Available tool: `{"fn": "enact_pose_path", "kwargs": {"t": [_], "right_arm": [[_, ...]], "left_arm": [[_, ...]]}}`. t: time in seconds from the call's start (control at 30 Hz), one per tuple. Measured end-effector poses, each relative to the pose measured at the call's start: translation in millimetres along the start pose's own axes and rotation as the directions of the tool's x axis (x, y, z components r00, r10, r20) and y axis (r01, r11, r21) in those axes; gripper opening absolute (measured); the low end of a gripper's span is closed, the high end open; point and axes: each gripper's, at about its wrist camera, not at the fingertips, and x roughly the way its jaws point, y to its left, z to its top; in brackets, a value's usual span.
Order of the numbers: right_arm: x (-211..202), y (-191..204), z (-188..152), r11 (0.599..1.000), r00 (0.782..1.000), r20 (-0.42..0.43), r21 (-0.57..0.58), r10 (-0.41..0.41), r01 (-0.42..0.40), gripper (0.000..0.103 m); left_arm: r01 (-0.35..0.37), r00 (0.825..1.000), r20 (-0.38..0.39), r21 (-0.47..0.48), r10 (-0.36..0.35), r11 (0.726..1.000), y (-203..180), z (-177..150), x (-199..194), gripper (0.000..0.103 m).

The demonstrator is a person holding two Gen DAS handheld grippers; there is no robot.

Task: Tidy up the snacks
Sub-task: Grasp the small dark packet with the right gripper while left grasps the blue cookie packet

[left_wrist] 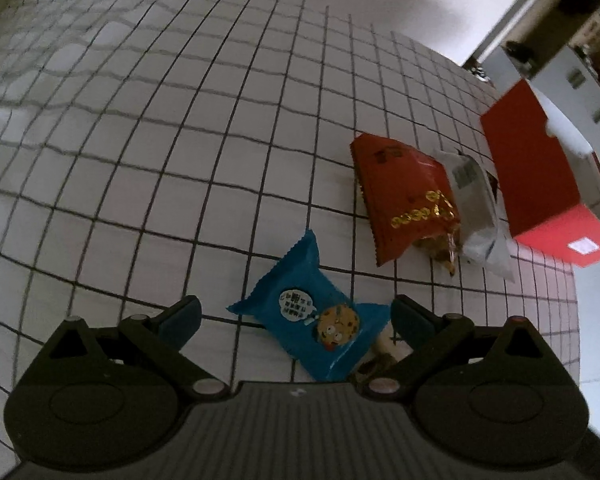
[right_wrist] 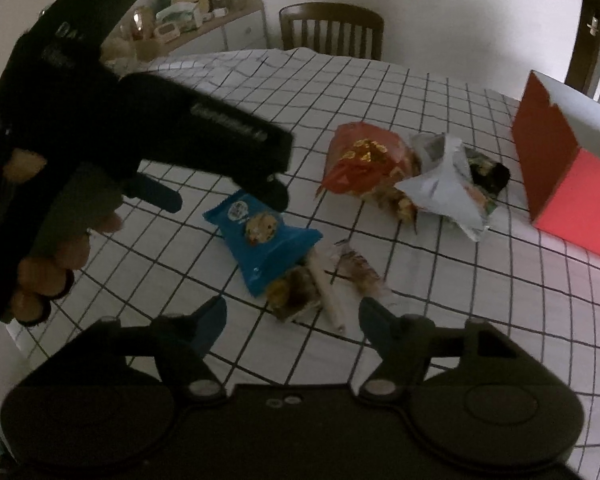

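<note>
Your left claw [left_wrist: 296, 316] stands released above the desk [left_wrist: 140, 160], which is draped in a white cloth ruled with a black grid. The glossy blue cookie packet with a cartoon cookie face [left_wrist: 320, 320] lies flat on the cloth between the two dark fingers, nearer the right finger; whether that finger touches the packet's edge cannot be told. From the right wrist view, the left claw [right_wrist: 228, 196] hovers over the upper end of the same blue cookie packet [right_wrist: 262, 240], with one fingertip over its top corner.

Your right claw [right_wrist: 292, 316] is likewise released and holds nothing. It hangs just before the lower, open end of the blue packet, where a pale stick-shaped snack [right_wrist: 330, 296] and brown crumbly pieces [right_wrist: 292, 292] spill onto the cloth. A small torn clear wrapper with brown print [right_wrist: 358, 268] lies just beside them, slightly ahead of the right finger.

Farther across the desk, a red foil snack bag with gold coin print [left_wrist: 404, 200] rests against a crumpled silver-white snack bag [left_wrist: 476, 216]; the two touch, and loose brown contents show at their lower edges. Beyond these, near the desk's right edge, stands an open red cardboard box with a white interior [left_wrist: 540, 176], well apart from both claws.

In the right wrist view a brown slatted wooden chair [right_wrist: 332, 30] stands behind the desk, and a cluttered side cabinet [right_wrist: 204, 28] sits at the back left.
</note>
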Motion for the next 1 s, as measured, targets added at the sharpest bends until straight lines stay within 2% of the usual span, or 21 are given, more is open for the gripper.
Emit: {"fn": "enact_pose_path", "kwargs": {"t": [0.2, 0.37, 0.47, 0.77, 0.83, 0.87, 0.9, 0.93, 1.0], "right_arm": [[14.5, 7.7, 3.5, 0.999, 1.000, -0.014, -0.052, 0.010, -0.011, 0.061], [23.9, 11.0, 5.1, 0.996, 1.000, -0.022, -0.090, 0.007, -0.009, 0.055], [29.2, 12.8, 5.2, 0.993, 1.000, -0.027, -0.115, -0.007, 0.004, 0.052], [41.0, 15.0, 5.2, 0.983, 0.997, -0.042, -0.175, -0.057, 0.049, 0.045], [41.5, 16.9, 5.4, 0.980, 0.997, -0.042, -0.193, -0.066, 0.057, 0.039], [41.2, 17.5, 5.7, 0.979, 0.997, -0.040, -0.196, -0.068, 0.059, 0.038], [41.0, 17.8, 5.9, 0.979, 0.997, -0.040, -0.196, -0.068, 0.059, 0.037], [40.8, 17.9, 5.9, 0.979, 0.997, -0.041, -0.195, -0.071, 0.061, 0.037], [39.4, 18.1, 5.8, 0.979, 0.996, -0.035, -0.193, -0.077, 0.069, 0.036]], "left_arm": [[-0.013, 0.999, -0.032, -0.070, 0.011, 0.997, 1.6, 2.3, 12.7, 0.101], [-0.015, 0.999, -0.046, -0.116, 0.009, 0.993, 3.0, 5.6, 19.5, 0.095], [-0.016, 0.998, -0.064, -0.137, 0.007, 0.990, 1.9, 5.3, 23.4, 0.086], [-0.058, 0.997, -0.057, -0.140, 0.051, 0.988, -2.1, 5.2, 25.2, 0.074], [-0.059, 0.997, -0.055, -0.135, 0.052, 0.989, -2.3, 5.7, 25.4, 0.071], [-0.058, 0.997, -0.052, -0.132, 0.052, 0.990, -2.7, 5.7, 25.3, 0.069], [-0.054, 0.998, -0.049, -0.129, 0.048, 0.990, -2.7, 6.0, 24.6, 0.051], [-0.029, 0.999, -0.046, -0.129, 0.024, 0.991, -3.0, 5.7, 24.1, 0.048], [-0.040, 0.998, -0.047, -0.115, 0.035, 0.993, -5.8, 5.9, 22.3, 0.048]]}}
